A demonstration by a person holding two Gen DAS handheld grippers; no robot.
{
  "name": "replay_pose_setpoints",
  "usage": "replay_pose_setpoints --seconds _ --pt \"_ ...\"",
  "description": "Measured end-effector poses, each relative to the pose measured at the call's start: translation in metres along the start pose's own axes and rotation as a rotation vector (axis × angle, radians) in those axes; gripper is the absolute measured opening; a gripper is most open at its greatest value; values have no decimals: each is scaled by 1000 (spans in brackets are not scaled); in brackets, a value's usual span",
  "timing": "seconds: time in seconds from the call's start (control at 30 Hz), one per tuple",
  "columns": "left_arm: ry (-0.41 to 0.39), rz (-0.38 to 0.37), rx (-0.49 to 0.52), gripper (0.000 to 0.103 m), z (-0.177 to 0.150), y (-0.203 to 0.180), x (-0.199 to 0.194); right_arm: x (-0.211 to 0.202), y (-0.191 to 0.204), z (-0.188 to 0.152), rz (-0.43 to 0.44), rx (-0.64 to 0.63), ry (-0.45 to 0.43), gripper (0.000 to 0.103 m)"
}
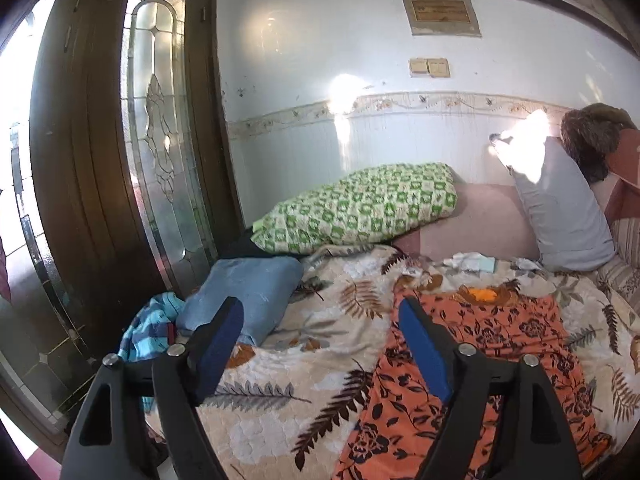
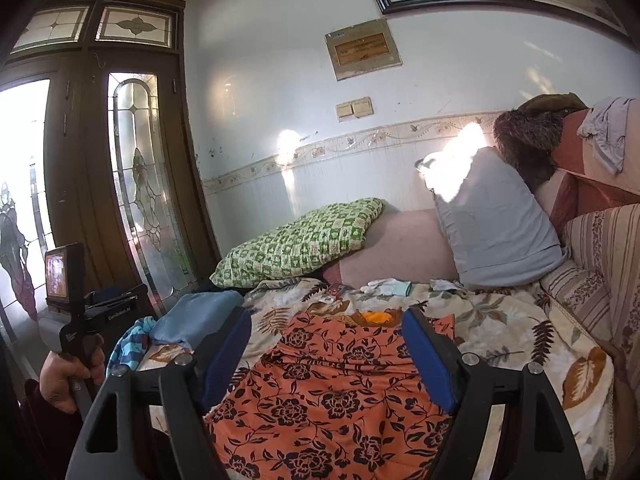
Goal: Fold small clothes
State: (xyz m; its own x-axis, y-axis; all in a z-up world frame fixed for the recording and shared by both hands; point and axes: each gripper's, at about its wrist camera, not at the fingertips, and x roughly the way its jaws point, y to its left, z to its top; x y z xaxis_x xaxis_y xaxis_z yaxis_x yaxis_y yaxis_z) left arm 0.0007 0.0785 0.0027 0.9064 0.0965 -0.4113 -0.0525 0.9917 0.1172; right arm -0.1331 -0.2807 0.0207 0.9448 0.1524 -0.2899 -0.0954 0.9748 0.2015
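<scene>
both grippers hang with their jaws spread wide and nothing between the pads, above the near end of an orange floral garment (image 2: 340,392) spread flat on the leaf-print bedspread (image 1: 280,420). the left gripper (image 1: 320,320) sits off the cloth's left edge, the right gripper (image 2: 326,332) squarely over its middle, likely so that each can take a side for a fold. a folded blue garment (image 1: 248,292) rests aside near the green patterned pillow (image 1: 360,204), apparently finished. a hand (image 2: 68,376) grips the left tool's handle.
</scene>
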Motion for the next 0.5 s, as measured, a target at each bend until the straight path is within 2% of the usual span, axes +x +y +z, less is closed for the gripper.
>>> replay_pose_setpoints --seconds 0.07,0.17,0.2,0.27,0.37,0.5 --pt "98 -45 10 86 -25 -1 15 7 -9 -11 -19 13 68 81" --pt "315 -95 26 86 -81 -3 49 19 -33 -39 -82 46 198 81" --pt "398 -113 20 86 -102 -3 61 23 -44 -48 -97 72 243 81" --pt "513 -132 -16 86 -138 -1 76 32 -74 -71 -129 154 344 81" --pt "567 -158 -25 86 -165 0 80 43 -114 -105 -193 264 466 81" --pt "612 -167 -63 86 -172 2 91 53 -150 -140 -184 409 554 81"
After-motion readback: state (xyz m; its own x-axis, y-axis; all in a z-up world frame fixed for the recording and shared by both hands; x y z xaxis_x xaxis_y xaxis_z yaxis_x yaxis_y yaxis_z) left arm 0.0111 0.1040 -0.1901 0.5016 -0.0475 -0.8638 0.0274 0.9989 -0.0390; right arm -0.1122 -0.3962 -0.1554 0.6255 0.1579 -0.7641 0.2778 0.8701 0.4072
